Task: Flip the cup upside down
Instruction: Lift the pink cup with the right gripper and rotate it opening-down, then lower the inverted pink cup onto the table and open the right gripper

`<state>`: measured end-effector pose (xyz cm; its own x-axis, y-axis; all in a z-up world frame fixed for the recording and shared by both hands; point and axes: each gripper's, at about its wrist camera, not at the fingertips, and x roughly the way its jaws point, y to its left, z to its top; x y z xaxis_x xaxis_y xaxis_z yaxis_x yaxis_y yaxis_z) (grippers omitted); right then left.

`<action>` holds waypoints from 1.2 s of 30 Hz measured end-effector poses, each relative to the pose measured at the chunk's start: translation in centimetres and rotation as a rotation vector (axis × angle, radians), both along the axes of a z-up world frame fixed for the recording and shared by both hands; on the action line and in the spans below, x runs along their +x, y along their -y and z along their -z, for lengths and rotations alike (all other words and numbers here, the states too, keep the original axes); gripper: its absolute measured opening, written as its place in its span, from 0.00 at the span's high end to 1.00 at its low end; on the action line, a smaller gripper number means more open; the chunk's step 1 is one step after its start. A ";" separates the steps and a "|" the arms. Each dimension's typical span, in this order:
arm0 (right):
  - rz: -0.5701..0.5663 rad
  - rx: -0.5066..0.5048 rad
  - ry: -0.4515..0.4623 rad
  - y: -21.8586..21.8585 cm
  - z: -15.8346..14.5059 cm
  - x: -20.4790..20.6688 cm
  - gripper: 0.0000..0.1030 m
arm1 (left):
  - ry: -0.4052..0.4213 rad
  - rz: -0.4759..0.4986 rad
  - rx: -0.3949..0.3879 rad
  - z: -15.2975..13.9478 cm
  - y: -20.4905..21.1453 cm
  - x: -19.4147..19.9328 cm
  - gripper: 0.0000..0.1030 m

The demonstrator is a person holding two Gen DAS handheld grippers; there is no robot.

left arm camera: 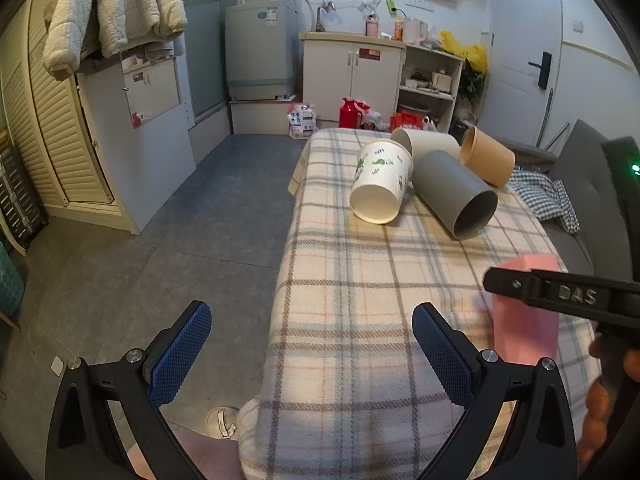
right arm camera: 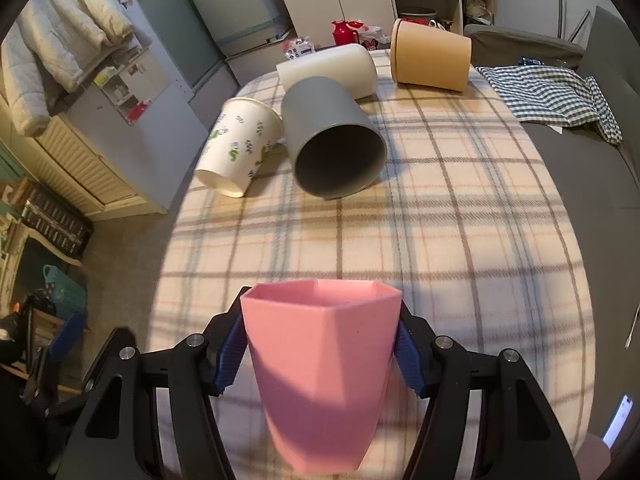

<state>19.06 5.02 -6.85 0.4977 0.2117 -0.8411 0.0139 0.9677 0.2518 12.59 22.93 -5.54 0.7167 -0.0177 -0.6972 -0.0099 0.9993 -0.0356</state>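
Right gripper (right arm camera: 320, 354) clamped on pink faceted cup (right arm camera: 320, 376) at lower centre, left gripper (left arm camera: 312, 356) spread wide and holding nothing at lower frame, grey cup (right arm camera: 332, 144) lying sideways at upper centre on plaid cloth (right arm camera: 460, 240)

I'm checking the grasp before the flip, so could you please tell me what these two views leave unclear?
- Left wrist view: the pink cup is blurred and crossed by the right gripper's black arm, so its rim and base are unreadable.
- Right wrist view: the pink cup's base runs close to the bottom edge; whether it touches the plaid tablecloth cannot be told.
- Right wrist view: the cream cup is partly covered by the grey cup.
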 end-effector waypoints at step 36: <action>0.224 -0.078 0.205 14.5 -1.5 -10.7 0.15 | -0.061 0.224 -0.002 0.0 12.9 -3.1 0.01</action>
